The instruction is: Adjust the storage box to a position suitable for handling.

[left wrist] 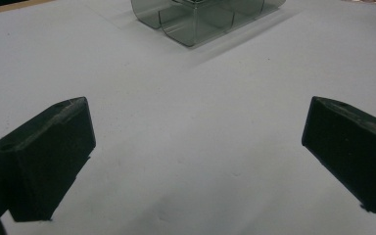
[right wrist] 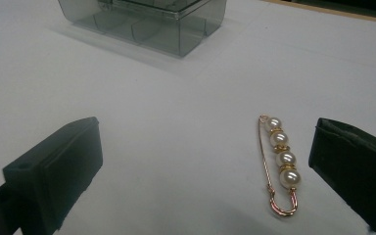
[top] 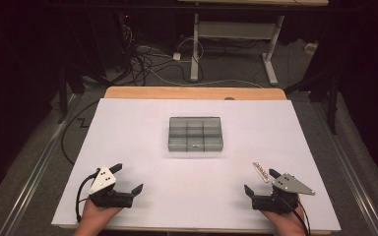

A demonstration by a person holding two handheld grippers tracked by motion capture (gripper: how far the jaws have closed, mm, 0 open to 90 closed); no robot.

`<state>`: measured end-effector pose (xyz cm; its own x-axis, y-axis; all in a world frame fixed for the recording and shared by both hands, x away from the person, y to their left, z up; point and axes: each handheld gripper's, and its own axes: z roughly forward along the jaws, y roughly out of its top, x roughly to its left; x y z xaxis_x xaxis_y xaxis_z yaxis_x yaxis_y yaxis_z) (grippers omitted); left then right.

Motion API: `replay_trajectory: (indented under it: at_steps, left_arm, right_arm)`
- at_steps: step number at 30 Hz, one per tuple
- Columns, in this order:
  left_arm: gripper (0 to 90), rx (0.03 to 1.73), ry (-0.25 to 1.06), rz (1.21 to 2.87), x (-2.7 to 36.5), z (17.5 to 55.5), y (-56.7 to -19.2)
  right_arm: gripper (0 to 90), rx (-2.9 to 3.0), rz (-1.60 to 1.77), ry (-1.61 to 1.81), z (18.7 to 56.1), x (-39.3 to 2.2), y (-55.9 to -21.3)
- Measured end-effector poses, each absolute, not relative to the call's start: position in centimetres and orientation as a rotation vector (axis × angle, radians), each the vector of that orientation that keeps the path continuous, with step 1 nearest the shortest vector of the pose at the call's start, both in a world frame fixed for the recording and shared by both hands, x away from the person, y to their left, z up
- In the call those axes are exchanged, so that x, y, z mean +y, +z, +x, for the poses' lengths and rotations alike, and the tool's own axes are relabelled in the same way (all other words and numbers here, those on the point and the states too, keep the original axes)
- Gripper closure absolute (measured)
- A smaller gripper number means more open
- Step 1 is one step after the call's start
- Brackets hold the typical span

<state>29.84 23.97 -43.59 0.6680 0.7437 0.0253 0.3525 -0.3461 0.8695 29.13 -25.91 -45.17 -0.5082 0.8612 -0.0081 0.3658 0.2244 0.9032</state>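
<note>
A clear grey compartment box sits closed in the middle of the white table; it also appears far ahead as the box and the box. A gold safety-pin brooch with several pearls lies flat on the table, seen from above as the brooch. My right gripper rests open near the front right, the brooch just ahead between its jaws and close to the right one, untouched. At the front left my left gripper is open with bare table between its jaws.
The wooden table edge shows at the back. Beyond it, on the dark floor, stand a white desk frame and loose cables. A black cable hangs off the table's left side.
</note>
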Motion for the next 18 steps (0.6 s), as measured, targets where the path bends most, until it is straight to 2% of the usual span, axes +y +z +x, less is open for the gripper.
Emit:
replay_trajectory:
  at_steps: [18]
  left_arm:
    - [1.3, 0.848, 0.526, 1.954, 23.99, 29.84, -43.60]
  right_arm:
    - [0.7, 1.978, 1.141, 1.264, 29.15, -26.10, -45.18]
